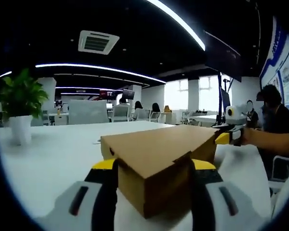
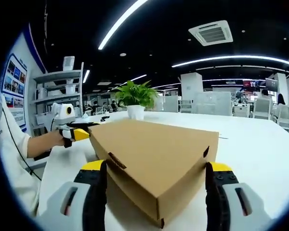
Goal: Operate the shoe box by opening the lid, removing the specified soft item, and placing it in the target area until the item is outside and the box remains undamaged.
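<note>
My left gripper point(image 1: 154, 178) has its jaws spread wide on both sides of one corner of the shoe box point(image 1: 159, 159), and I cannot tell if they touch the cardboard. My right gripper point(image 2: 156, 187) is also spread, around the opposite end of the same box. So the box lies between my two grippers, with its long axis running from one to the other, and both are equally near. Its lid point(image 2: 154, 144) is still shut. The box sits on the white table point(image 1: 53, 154), well away from the far edge where a potted plant point(image 2: 136, 98) stands. I judge that the lid must be lifted next, gently, so the cardboard does not tear.
</note>
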Demonstrator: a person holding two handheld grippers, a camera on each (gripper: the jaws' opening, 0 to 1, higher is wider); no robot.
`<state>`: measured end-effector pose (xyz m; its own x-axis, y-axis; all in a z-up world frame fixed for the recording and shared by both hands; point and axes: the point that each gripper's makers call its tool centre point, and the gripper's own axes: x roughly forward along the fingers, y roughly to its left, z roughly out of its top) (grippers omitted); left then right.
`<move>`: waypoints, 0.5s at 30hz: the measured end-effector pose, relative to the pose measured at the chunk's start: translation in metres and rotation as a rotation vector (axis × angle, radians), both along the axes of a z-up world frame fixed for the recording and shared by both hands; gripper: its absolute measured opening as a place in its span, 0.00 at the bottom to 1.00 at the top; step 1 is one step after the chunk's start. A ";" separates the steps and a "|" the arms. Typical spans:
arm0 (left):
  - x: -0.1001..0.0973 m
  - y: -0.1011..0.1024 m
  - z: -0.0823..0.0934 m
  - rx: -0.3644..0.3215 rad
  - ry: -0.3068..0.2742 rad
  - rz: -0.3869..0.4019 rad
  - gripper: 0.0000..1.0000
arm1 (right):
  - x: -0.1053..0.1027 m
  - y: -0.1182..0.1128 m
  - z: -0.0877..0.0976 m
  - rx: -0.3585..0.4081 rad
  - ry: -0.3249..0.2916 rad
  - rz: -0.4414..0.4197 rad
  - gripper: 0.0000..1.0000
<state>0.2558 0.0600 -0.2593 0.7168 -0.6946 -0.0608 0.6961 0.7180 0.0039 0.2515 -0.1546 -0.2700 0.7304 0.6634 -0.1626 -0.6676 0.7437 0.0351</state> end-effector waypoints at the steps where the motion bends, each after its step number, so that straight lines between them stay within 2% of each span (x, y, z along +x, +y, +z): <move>1: 0.000 0.001 -0.003 0.051 -0.037 -0.015 0.61 | -0.001 0.000 0.000 -0.001 0.003 -0.006 0.87; 3: 0.000 0.001 -0.002 0.027 -0.023 -0.013 0.61 | -0.002 0.001 0.000 -0.002 0.003 -0.011 0.87; 6: 0.000 0.001 -0.002 0.033 -0.017 -0.012 0.61 | -0.002 0.001 0.000 -0.008 0.006 -0.017 0.87; 7: 0.000 0.001 -0.002 0.031 -0.016 -0.010 0.61 | -0.002 0.000 -0.002 -0.025 0.003 -0.007 0.86; 8: 0.000 0.001 -0.002 0.031 -0.016 -0.008 0.61 | -0.003 -0.004 -0.007 -0.107 -0.029 0.039 0.84; 9: 0.000 0.001 -0.002 0.033 -0.016 -0.007 0.61 | -0.004 -0.006 -0.009 -0.113 -0.033 0.059 0.83; 15: 0.000 -0.001 0.000 0.026 -0.013 -0.004 0.62 | -0.001 -0.008 -0.007 -0.107 -0.012 0.042 0.81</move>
